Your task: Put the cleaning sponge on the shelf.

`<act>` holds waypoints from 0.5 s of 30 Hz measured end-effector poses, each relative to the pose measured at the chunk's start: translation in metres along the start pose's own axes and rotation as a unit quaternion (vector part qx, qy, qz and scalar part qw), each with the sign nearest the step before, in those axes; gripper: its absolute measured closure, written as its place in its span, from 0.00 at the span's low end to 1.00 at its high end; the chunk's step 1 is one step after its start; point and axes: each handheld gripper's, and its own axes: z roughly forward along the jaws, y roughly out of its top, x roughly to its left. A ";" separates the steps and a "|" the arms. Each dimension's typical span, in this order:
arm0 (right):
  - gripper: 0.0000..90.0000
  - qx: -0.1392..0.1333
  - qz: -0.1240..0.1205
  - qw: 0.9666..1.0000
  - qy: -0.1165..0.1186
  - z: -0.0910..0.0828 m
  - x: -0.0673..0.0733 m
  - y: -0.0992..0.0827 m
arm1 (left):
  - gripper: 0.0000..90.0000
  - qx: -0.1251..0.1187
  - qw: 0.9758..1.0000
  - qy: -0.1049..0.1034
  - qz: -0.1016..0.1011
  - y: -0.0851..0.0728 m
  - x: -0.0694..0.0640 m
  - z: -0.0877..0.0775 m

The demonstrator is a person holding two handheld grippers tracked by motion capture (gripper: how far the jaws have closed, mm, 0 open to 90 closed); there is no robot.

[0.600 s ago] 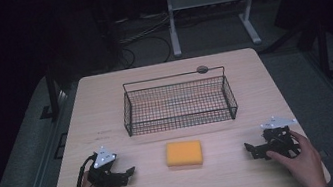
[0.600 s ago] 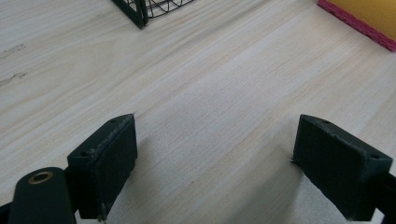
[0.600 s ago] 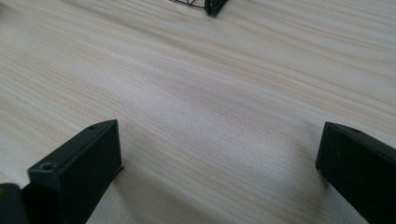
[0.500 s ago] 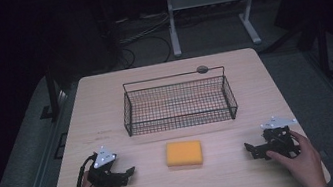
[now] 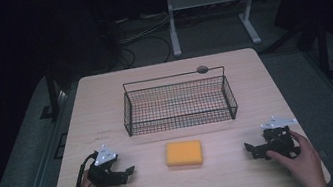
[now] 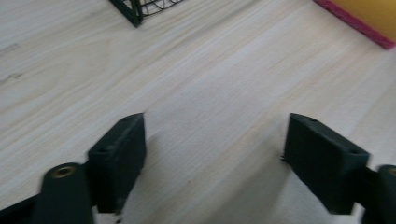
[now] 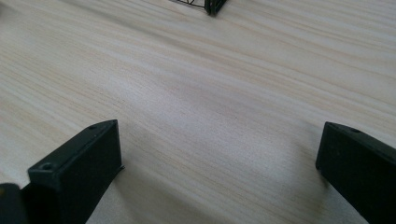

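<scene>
A yellow sponge (image 5: 184, 153) with a pink underside lies flat on the wooden table (image 5: 104, 98), near the front edge and midway between both hands. Its corner (image 6: 369, 21) shows at the top right of the left gripper view. Behind it stands an empty black wire basket (image 5: 178, 102). My left gripper (image 5: 127, 172) rests on the table left of the sponge, jaws open over bare wood (image 6: 215, 154). My right gripper (image 5: 250, 150) rests right of the sponge, also open with nothing between its jaws (image 7: 217, 172).
A small dark round disc (image 5: 202, 69) sits on the table behind the basket. Basket corners show at the top of both gripper views (image 6: 133, 11) (image 7: 212, 5). A white frame stand (image 5: 212, 10) and cables lie on the dark floor beyond the table.
</scene>
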 end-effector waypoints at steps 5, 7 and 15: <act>0.00 -0.001 0.001 1.000 0.000 0.000 0.000 0.000 | 0.36 0.013 1.000 -0.011 0.003 0.007 -0.003 -0.004; 0.00 -0.001 0.000 1.000 0.000 0.000 0.000 0.000 | 0.43 0.017 1.000 -0.019 0.000 0.010 -0.003 -0.004; 0.00 -0.001 0.001 1.000 0.000 0.000 0.000 0.000 | 0.80 0.046 0.997 -0.056 0.015 0.024 -0.006 -0.002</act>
